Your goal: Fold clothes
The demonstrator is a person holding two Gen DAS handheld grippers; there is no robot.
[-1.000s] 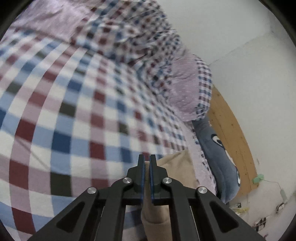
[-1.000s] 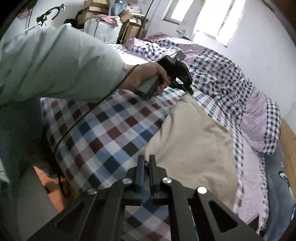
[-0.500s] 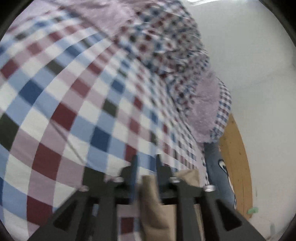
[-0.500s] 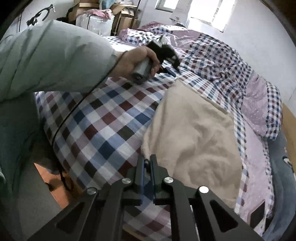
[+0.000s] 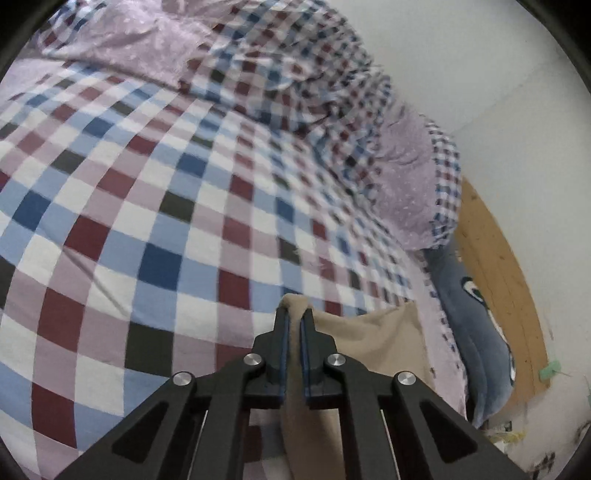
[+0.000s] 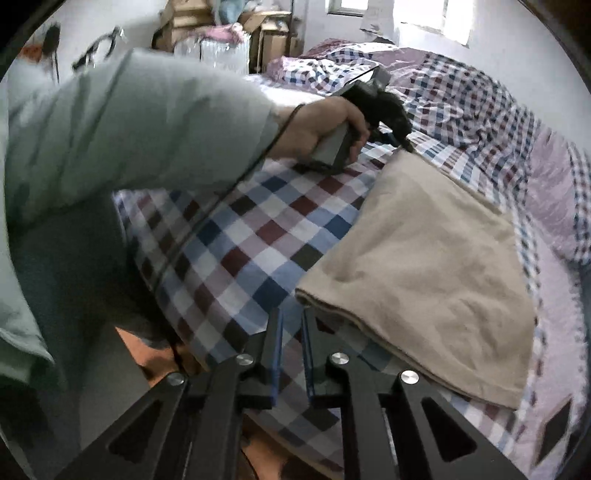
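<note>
A beige garment (image 6: 424, 266) lies folded into a flat rectangle on the checked bed sheet (image 6: 258, 236). In the right wrist view a person's hand holds my left gripper (image 6: 404, 146) at the garment's far corner. The left wrist view shows that gripper (image 5: 294, 321) shut on a fold of the beige garment (image 5: 373, 339). My right gripper (image 6: 291, 321) hovers just short of the garment's near corner, its fingers slightly apart. Only the sheet shows between them.
A rumpled checked quilt (image 5: 314, 92) is heaped at the far side of the bed. A lilac pillow (image 5: 413, 184), a blue plush toy (image 5: 469, 314) and a wooden headboard (image 5: 495, 266) lie to the right. Cardboard boxes (image 6: 266, 33) stand beyond the bed. A grey-green sleeve (image 6: 129, 140) crosses the left.
The right gripper's fingers have parted a little and drawn back from the garment's near corner, which now rests on the sheet. The left gripper, still pinching the far corner, has shifted slightly.
</note>
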